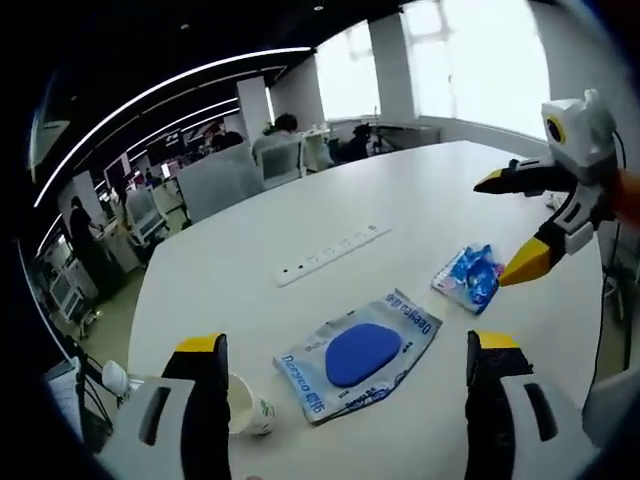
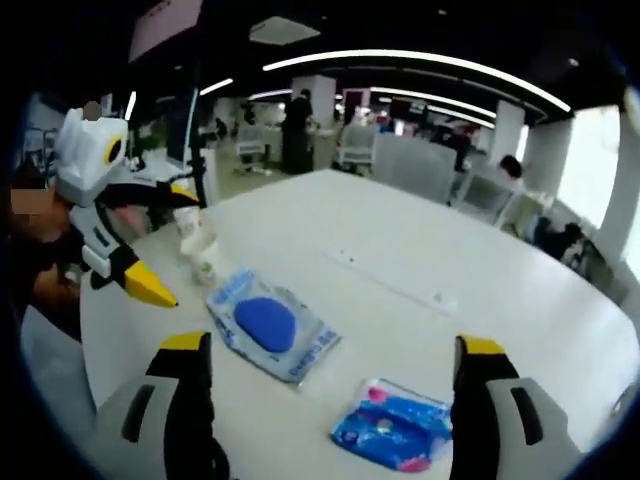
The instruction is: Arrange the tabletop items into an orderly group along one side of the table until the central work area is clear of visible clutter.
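Left gripper (image 1: pixel 345 375): jaws spread wide, holding nothing, above the clear packet with a blue pad (image 1: pixel 358 355) on the white table (image 1: pixel 430 200). Its left jaw half hides the paper cup (image 1: pixel 245 408). Small blue wrapper (image 1: pixel 468 277) lies near the packet, apart. Right gripper (image 2: pixel 330 385): jaws likewise released. Left gripper view alone shows the inset socket strip (image 1: pixel 332 254); in the right gripper view, blurred, there are perhaps two cups.

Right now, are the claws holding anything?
No. The left claw and the right claw are both open and empty, above the table.
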Action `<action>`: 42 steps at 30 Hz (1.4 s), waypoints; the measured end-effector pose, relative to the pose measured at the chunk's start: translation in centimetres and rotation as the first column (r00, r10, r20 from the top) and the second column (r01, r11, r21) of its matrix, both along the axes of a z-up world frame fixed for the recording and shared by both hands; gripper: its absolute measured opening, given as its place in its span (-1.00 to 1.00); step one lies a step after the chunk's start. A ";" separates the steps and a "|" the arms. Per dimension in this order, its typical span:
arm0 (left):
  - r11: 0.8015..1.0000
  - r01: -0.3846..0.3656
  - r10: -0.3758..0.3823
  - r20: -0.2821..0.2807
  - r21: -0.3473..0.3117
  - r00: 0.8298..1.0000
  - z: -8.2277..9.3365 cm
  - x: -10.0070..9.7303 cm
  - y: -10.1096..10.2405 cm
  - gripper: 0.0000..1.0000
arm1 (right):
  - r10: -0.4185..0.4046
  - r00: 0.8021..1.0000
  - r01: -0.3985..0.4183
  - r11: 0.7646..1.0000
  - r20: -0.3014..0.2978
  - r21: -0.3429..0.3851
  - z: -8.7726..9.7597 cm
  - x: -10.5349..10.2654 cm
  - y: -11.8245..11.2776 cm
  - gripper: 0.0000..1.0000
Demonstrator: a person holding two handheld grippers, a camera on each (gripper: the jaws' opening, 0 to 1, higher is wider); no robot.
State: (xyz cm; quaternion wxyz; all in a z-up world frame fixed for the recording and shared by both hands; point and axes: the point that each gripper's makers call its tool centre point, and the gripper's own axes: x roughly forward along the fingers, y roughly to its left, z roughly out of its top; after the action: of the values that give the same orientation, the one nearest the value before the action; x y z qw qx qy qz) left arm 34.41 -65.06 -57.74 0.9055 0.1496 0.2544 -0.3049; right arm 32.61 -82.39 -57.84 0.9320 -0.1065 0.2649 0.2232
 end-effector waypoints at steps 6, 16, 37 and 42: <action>1.000 -0.009 0.009 0.013 0.000 1.000 0.8 -0.2 -1.1 0.96 | -0.005 1.000 0.005 1.000 0.008 -0.009 0.6 -0.4 -2.0 0.94; 0.999 -0.029 0.029 0.013 -0.020 0.999 1.4 -0.8 -3.1 0.91 | -0.020 0.999 0.021 1.000 0.026 -0.009 1.2 -1.1 -5.1 0.84; 1.000 -0.010 0.011 0.020 -0.018 1.000 0.2 -2.5 -9.2 0.84 | -0.029 0.999 0.029 1.000 0.013 -0.012 -0.2 -3.2 -11.5 0.63; 1.000 0.004 -0.003 0.029 -0.018 1.000 -0.3 -2.5 -10.8 0.83 | -0.036 0.999 0.036 0.999 0.013 -0.014 -0.7 -3.5 -13.2 0.52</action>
State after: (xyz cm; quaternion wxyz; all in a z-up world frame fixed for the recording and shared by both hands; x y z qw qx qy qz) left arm 31.88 -75.83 -57.99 0.9098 0.1464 0.2384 -0.3065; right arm 29.09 -95.61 -58.57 0.9367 -0.1099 0.2626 0.2039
